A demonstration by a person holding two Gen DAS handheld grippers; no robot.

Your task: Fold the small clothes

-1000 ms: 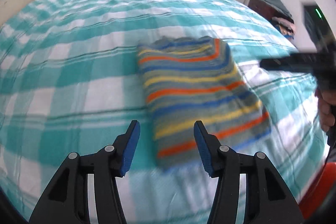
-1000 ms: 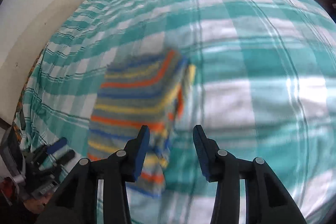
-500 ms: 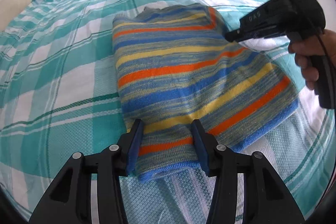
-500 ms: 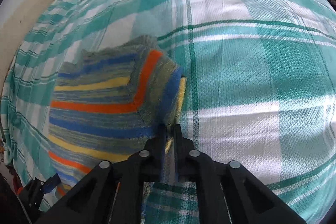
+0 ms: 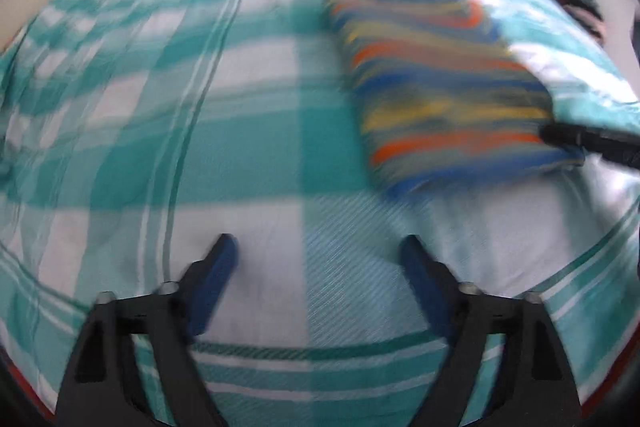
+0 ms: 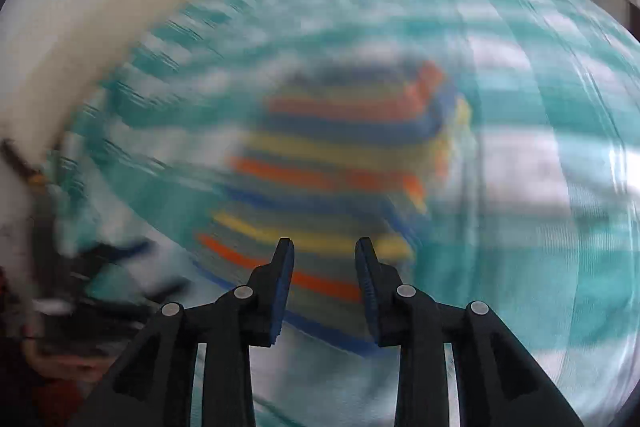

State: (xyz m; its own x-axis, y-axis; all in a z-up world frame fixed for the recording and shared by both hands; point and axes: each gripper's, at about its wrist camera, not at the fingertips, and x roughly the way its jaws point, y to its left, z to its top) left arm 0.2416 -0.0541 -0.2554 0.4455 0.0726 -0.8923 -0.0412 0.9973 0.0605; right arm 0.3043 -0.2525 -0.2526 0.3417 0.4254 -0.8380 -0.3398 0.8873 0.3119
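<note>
Striped sweater (image 5: 448, 83): folded, lying on our checked bedspread (image 5: 240, 147). Left gripper (image 5: 320, 259): jaws wide apart, holding nothing, well clear. Right gripper (image 6: 325, 251): jaws apart, empty; fold judged finished.

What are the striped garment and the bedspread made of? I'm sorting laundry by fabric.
Striped garment: looks like a thick, soft knit, judging by its bulky folded edges and matte stripes; blur hides the stitches. Bedspread: thin woven cloth, probably cotton, matte, with a fine diagonal weave showing near the left gripper.
</note>
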